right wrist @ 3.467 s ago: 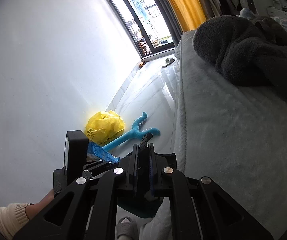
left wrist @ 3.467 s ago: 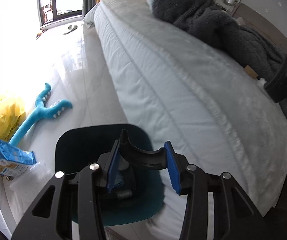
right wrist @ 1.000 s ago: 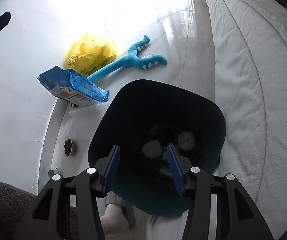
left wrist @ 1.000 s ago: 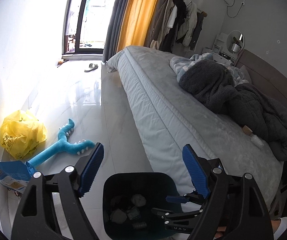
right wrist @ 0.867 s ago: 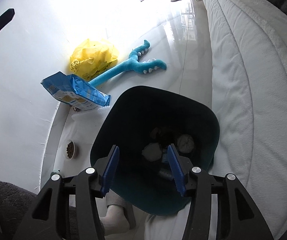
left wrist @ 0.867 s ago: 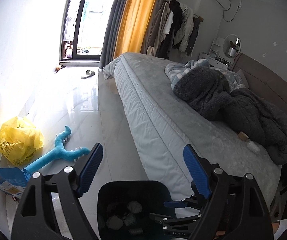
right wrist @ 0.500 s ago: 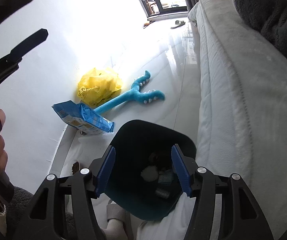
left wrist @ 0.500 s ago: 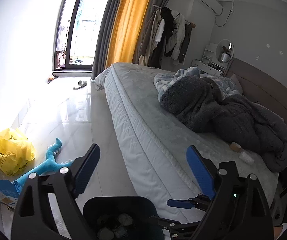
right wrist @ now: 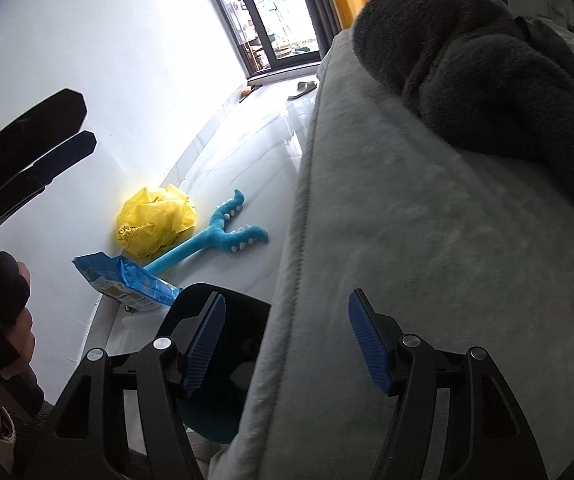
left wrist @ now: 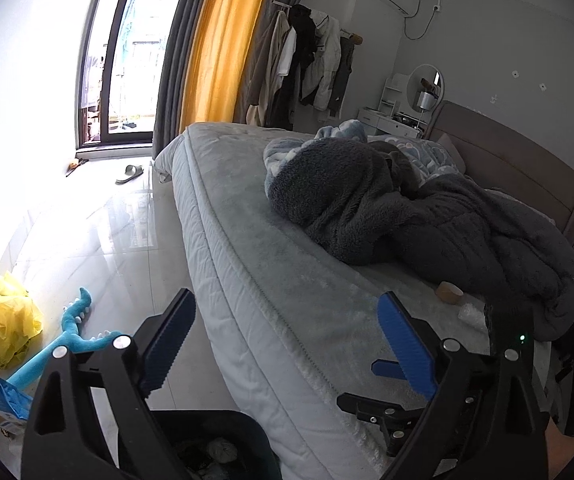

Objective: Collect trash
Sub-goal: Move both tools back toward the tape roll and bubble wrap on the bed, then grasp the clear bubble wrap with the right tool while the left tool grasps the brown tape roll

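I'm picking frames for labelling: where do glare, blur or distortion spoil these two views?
Left wrist view: window light blows out the left wall and glares off the floor; fisheye bends the bed edge; image sharp. Right wrist view: the wall is washed out, and the bed surface near the jaws is smeared.

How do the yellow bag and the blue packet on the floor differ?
Colour: the yellow bag is plain yellow with faint print; the blue packet is blue with a pale printed face.
Shape: the bag is crumpled into a loose lump; the packet is flatter and oblong.
Place: the packet lies nearer the bin; the bag is farther along the wall.
Both lie on the floor by the wall.
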The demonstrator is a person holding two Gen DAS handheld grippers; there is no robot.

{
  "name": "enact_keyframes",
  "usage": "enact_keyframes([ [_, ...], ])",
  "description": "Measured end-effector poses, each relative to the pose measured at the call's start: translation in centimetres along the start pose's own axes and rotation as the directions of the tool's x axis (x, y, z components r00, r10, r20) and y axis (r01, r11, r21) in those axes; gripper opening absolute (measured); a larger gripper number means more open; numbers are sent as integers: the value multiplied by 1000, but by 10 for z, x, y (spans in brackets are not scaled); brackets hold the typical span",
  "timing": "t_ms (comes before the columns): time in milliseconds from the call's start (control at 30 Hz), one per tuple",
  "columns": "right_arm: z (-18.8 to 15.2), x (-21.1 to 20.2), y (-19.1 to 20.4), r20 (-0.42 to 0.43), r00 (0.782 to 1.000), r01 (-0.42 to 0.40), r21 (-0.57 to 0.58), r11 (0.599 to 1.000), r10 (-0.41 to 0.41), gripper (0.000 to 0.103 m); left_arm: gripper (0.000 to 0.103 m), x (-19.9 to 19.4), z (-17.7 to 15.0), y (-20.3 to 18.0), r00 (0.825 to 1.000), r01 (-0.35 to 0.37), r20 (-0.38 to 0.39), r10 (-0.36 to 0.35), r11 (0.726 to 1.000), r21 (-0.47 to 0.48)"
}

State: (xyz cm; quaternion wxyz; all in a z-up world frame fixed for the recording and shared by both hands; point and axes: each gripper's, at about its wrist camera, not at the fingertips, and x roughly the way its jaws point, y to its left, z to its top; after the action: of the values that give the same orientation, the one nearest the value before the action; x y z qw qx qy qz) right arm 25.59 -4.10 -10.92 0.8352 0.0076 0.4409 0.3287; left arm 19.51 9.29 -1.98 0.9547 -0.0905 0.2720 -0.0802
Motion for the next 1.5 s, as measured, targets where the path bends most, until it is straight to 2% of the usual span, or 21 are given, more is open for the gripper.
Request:
enact_keyframes([
  [300,0,-26,-46,48,993,113,-24,993,-112,65,94,32,2,-34,999,34,-22,-34,999,25],
  [467,2,-43,-77,68,987,149,-4,989,-148,65,94,53,3,-54,998,52,-45,-50,998,37],
  [700,0,-68,-120,95,967,239,-6,971,-238,65,94,82,7,-84,994,85,-78,-80,995,57],
  [900,-7,-74,-148,82,947,315,-37,948,-311,65,94,106,7,-110,987,132,-103,-124,988,74],
  [1100,-11,-78,-171,63,951,307,-44,951,-304,65,95,128,5,-138,979,172,-131,-159,981,91],
  [1200,-12,-80,-179,56,951,308,-49,950,-305,60,95,138,4,-149,974,188,-145,-172,977,106],
  [1500,-18,-84,-211,9,938,347,-22,938,-347,53,95,167,-3,-181,959,235,-195,-206,961,143],
])
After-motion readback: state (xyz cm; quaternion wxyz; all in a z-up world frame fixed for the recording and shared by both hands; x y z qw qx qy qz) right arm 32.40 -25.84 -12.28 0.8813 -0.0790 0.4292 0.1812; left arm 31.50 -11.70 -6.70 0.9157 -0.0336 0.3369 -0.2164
